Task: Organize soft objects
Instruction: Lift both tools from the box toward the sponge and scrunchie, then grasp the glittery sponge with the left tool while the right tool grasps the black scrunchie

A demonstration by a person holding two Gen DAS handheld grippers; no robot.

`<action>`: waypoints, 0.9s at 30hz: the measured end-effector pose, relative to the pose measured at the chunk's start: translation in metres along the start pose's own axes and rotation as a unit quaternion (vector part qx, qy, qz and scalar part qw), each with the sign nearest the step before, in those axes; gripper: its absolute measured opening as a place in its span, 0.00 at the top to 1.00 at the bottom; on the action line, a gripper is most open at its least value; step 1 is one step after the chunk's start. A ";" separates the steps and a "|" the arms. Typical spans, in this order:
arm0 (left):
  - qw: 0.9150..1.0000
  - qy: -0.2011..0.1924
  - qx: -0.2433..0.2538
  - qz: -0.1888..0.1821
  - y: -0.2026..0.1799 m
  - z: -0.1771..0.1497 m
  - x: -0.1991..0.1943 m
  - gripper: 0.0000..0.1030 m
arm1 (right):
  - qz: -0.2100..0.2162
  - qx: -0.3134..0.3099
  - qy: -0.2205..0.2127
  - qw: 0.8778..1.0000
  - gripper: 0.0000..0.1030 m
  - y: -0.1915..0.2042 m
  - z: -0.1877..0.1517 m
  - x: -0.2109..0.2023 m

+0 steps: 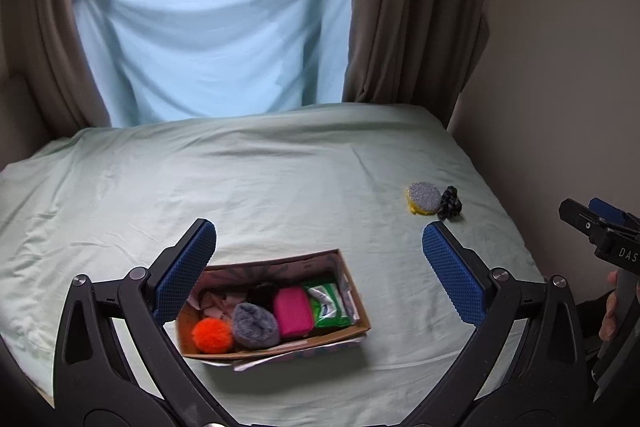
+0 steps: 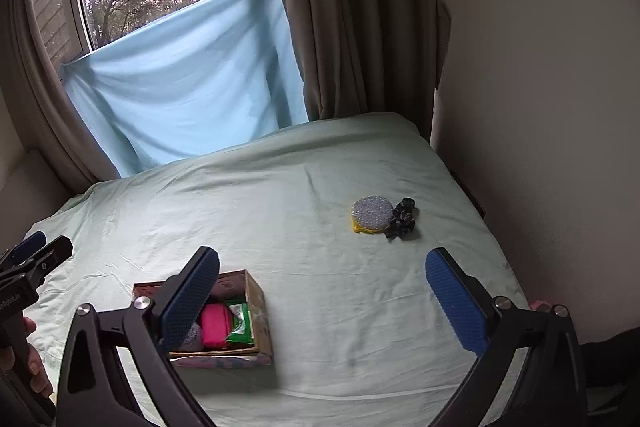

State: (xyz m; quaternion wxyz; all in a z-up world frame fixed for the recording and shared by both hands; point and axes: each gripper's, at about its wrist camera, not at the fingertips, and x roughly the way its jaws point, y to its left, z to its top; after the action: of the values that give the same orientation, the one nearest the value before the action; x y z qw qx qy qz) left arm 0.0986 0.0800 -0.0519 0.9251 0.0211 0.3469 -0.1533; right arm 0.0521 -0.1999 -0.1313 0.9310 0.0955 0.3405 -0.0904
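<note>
Jaws wide apart and empty on both left gripper (image 1: 319, 269) and right gripper (image 2: 322, 295), both above the bed (image 1: 280, 179). Cardboard box (image 1: 362, 321) near the bed's front edge holds orange pompom (image 1: 212, 335), grey fuzzy roll (image 1: 256, 325), pink sponge (image 1: 292, 311), green packet (image 1: 328, 303) (more underneath, unclear). Round scrubber (image 2: 370, 215) touches dark scrunchie (image 2: 402, 219) near the right edge

A bed (image 1: 280, 179) covered in a pale green, lightly wrinkled sheet carries everything here. Near its front edge sits an open cardboard box (image 1: 352, 291), resting directly on the sheet. Well apart from it, toward the wall side, a round grey-topped sponge with a yellow base (image 2: 370, 215) lies just beside, perhaps touching, a small dark crumpled item that looks like a scrunchie (image 2: 402, 219).
</note>
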 end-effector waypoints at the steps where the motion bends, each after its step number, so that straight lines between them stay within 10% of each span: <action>1: 1.000 0.005 -0.001 -0.003 -0.010 0.003 0.008 0.00 | -0.001 -0.003 0.002 1.000 0.00 -0.010 0.003 0.005; 20: 0.995 0.099 0.007 -0.031 -0.190 0.026 0.261 0.00 | 0.040 -0.070 0.071 0.994 0.00 -0.169 0.044 0.211; 27: 0.978 0.125 0.143 -0.085 -0.248 0.020 0.372 0.00 | 0.060 -0.078 0.094 0.991 0.00 -0.195 0.036 0.288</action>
State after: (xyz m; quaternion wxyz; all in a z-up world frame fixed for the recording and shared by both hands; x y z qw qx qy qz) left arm 0.3023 -0.2596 -0.2612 0.8454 0.1425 0.4348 -0.2754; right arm 0.2450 -0.4264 -0.3146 0.9031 0.0511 0.4263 0.0012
